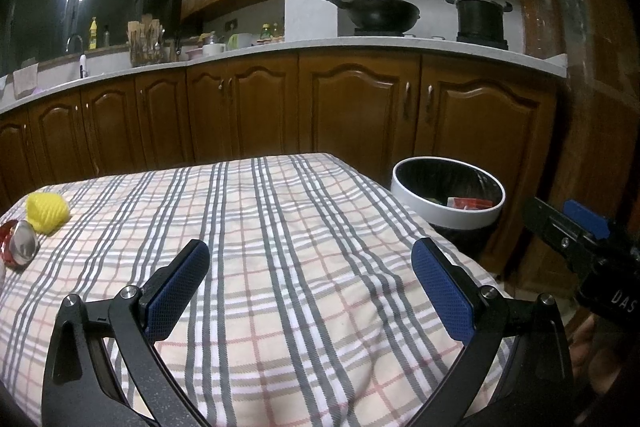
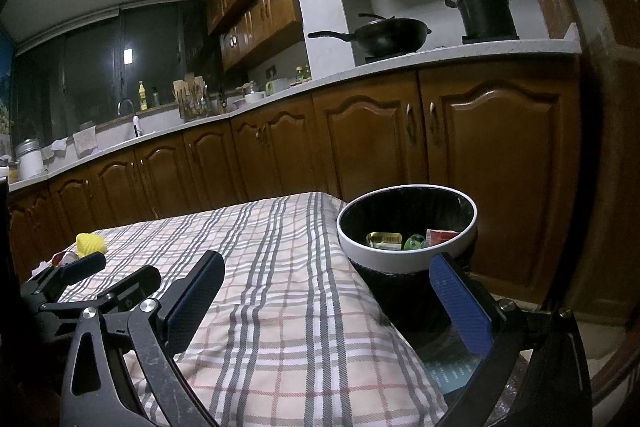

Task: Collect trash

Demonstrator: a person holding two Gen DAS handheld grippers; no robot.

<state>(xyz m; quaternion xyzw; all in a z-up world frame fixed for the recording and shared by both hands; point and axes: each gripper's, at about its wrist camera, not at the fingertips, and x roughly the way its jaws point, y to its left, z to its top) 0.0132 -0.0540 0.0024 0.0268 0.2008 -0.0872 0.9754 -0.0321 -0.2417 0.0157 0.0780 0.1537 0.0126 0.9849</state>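
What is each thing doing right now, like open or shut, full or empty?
left gripper: open, holding nothing.
right gripper: open, holding nothing.
trash bin: uncovered, some trash inside.
yellow ball: lying on the checked cloth.
red can: on its side, beside the ball.

Left gripper (image 1: 310, 281): jaws spread wide, blue pads (image 1: 176, 291) facing inward, nothing between them, held level and pointing forward. Right gripper (image 2: 328, 301): jaws likewise spread wide and empty, positioned to the right of the left gripper and slightly apart from it.
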